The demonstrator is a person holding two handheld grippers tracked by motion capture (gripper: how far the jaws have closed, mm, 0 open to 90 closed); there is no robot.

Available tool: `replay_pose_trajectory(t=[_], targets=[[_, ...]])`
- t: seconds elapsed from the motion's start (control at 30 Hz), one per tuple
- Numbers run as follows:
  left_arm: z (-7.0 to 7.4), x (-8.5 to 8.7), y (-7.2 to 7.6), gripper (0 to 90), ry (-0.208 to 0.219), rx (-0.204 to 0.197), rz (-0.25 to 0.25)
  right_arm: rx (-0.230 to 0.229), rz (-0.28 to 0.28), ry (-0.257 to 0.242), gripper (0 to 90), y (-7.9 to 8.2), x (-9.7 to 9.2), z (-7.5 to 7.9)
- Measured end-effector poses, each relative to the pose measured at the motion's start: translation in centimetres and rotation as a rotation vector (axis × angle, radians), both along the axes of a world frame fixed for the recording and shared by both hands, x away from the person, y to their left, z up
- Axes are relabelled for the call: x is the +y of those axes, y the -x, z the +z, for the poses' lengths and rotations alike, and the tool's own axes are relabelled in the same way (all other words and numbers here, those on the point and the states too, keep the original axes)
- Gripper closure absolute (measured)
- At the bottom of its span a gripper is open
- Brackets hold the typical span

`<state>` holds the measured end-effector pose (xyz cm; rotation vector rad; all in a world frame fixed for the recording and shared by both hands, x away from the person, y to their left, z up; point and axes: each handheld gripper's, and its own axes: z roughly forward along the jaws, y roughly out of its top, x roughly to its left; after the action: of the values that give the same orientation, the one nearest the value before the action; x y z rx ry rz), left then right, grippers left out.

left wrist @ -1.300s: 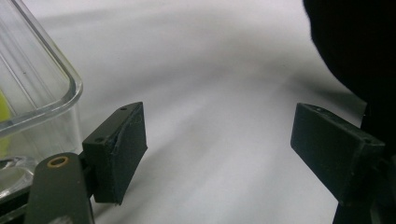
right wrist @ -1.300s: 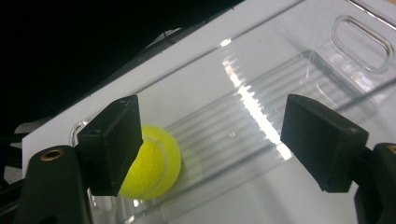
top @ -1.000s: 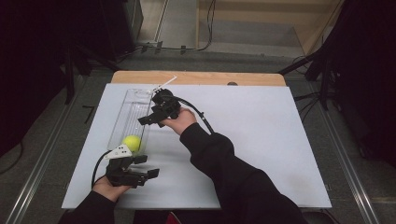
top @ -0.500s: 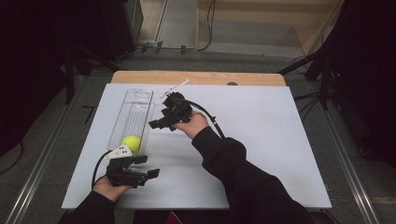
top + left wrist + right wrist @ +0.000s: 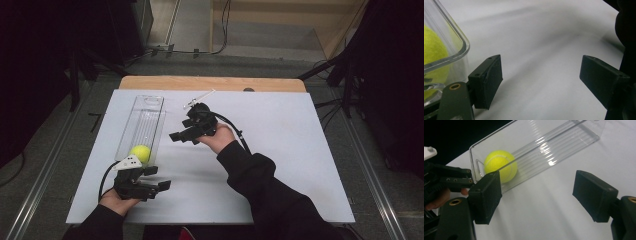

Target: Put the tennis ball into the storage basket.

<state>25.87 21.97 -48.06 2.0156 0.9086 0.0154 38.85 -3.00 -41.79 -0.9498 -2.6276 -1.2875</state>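
Observation:
A yellow tennis ball (image 5: 141,153) lies at the near end of a long clear plastic tray (image 5: 145,117) on the left of the white table. My left gripper (image 5: 157,178) rests on the table just in front of that end. In the left gripper view the left gripper (image 5: 541,75) is open and bare, with the ball (image 5: 434,57) behind the tray's corner (image 5: 461,42). My right gripper (image 5: 181,131) hovers to the right of the tray, pointing left at it. Its jaws have just been closing. The right gripper (image 5: 536,192) is still open with nothing between the jaws, and faces the ball (image 5: 500,166).
A thin white stick (image 5: 198,97) lies near the table's far edge, beside a small dark spot (image 5: 248,90). A wooden strip (image 5: 210,82) borders the back of the table. Cables trail from both grippers, and dark stands flank the table.
My right gripper has moved to the right, away from the tray and a little nearer to me. The left gripper and the ball have stayed put.

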Motion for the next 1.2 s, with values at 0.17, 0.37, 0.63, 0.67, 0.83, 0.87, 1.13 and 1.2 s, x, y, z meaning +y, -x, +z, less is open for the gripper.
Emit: replay_pose_trajectory(t=[0.17,0.37,0.63,0.67,0.83,0.87,1.13,1.2], targets=[[0.0,0.0,0.0,18.9,0.000,0.000,0.000,-0.012,-0.006,0.007,21.4,0.4,-1.1,-0.5],[-0.1,-0.1,0.0,18.9,-0.004,-0.002,0.002,-0.010,-0.017,0.014,22.1,0.9,-2.5,-0.9],[-0.1,-0.1,0.0,18.9,-0.001,0.000,0.003,-0.013,-0.015,0.012,22.3,1.9,-4.0,-1.2],[-0.1,-0.1,0.0,18.9,-0.004,0.002,0.003,-0.012,-0.015,0.012,22.3,2.0,-4.2,-1.3],[-0.1,-0.2,0.0,18.9,-0.006,0.000,0.003,-0.017,-0.025,0.002,22.6,2.6,-5.2,-1.5],[-0.1,-0.2,0.0,18.9,-0.008,0.000,0.003,-0.017,-0.025,0.001,22.6,2.7,-5.3,-1.5],[0.1,-0.2,0.0,18.9,-0.004,-0.004,-0.005,-0.026,-0.055,-0.010,22.9,3.3,-7.1,-1.9],[0.1,-0.1,0.0,18.9,-0.005,-0.005,-0.005,-0.025,-0.062,-0.001,22.9,3.4,-7.6,-2.0]])
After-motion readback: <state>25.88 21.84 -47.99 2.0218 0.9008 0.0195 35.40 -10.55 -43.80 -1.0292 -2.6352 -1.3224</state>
